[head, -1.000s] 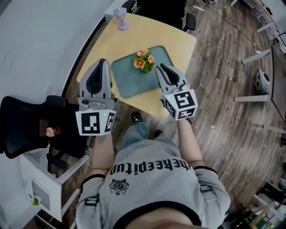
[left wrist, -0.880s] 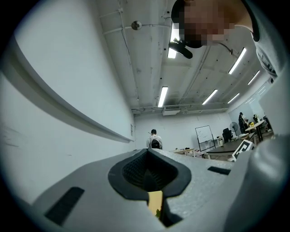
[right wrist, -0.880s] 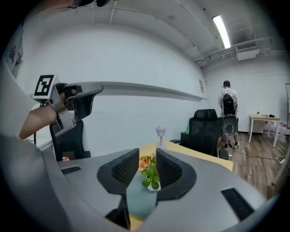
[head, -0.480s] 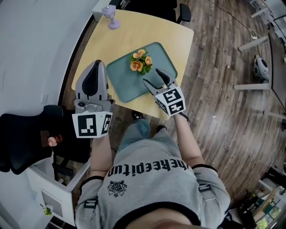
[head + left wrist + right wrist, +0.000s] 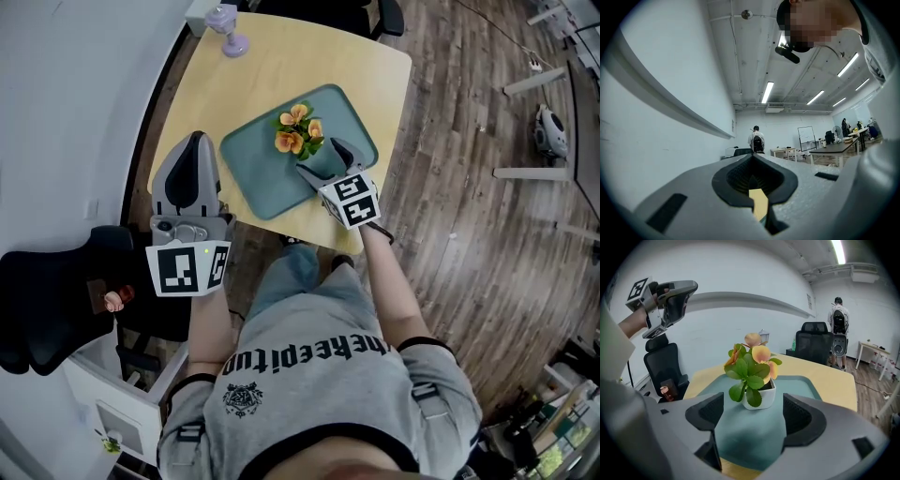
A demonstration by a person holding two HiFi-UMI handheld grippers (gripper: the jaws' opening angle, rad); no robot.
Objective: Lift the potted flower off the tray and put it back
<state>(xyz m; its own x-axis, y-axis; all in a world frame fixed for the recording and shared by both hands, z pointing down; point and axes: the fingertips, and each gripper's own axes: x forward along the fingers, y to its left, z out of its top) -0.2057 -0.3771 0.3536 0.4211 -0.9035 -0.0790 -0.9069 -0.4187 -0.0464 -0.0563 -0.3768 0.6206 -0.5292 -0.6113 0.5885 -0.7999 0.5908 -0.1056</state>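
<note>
The potted flower (image 5: 296, 131), orange blooms and green leaves in a small white pot (image 5: 759, 397), stands upright on the teal tray (image 5: 258, 173) on the yellow table (image 5: 281, 61). My right gripper (image 5: 321, 157) hangs low over the tray's near right part, tilted down at the pot. Its jaws are opening and stand wide. In the right gripper view the pot sits just beyond my right gripper (image 5: 752, 416), touching neither pad. My left gripper (image 5: 194, 141) is shut and empty, held level at the table's left edge, away from the tray. The left gripper view looks past my left gripper (image 5: 752, 187) into the room.
A purple goblet-shaped object (image 5: 228, 28) stands at the table's far left corner. A black office chair (image 5: 47, 291) and a white cabinet (image 5: 112, 403) are at my left. More dark chairs (image 5: 818, 341) stand beyond the table. Wood floor (image 5: 469, 141) lies to the right.
My right gripper has sunk toward the tray and its jaws have gone from shut to wide open. My left gripper has dropped a little beside the table's left edge.
</note>
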